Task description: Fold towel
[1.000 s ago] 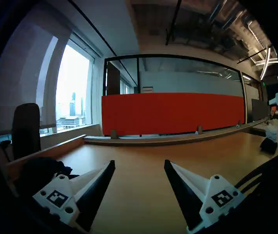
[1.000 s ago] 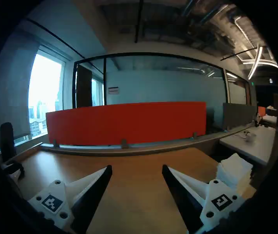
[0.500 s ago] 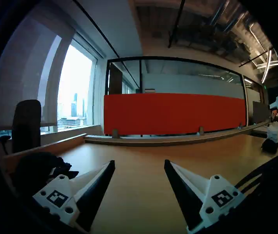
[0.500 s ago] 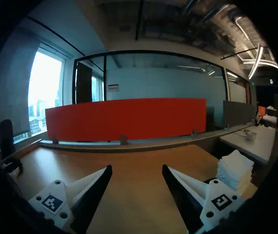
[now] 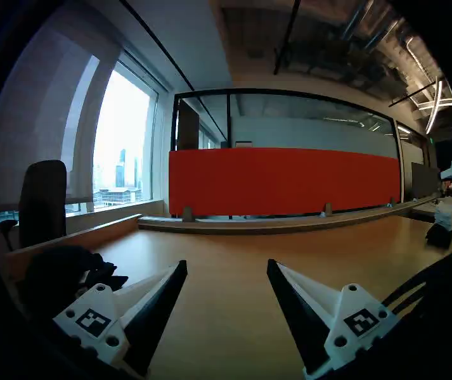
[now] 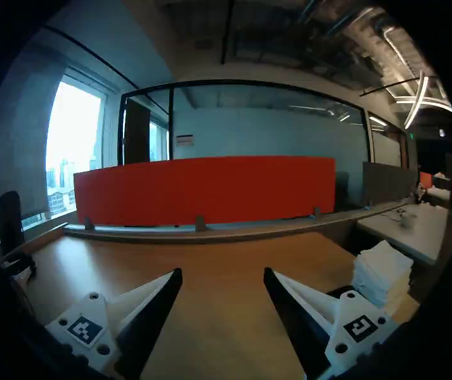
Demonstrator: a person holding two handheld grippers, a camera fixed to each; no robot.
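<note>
Left tongs [image 5: 226,263] wide open, empty, over the brown wooden table [image 5: 226,329], right tongs [image 6: 221,271] equally spread, holding nothing, flat stack of white folded towels [image 6: 381,272] just right of them, base hidden behind the tongs, long axis unclear

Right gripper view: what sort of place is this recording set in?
Probably an open-plan office: a long wooden desk with a red divider panel, a glass partition behind it, and an office chair by the window.
</note>
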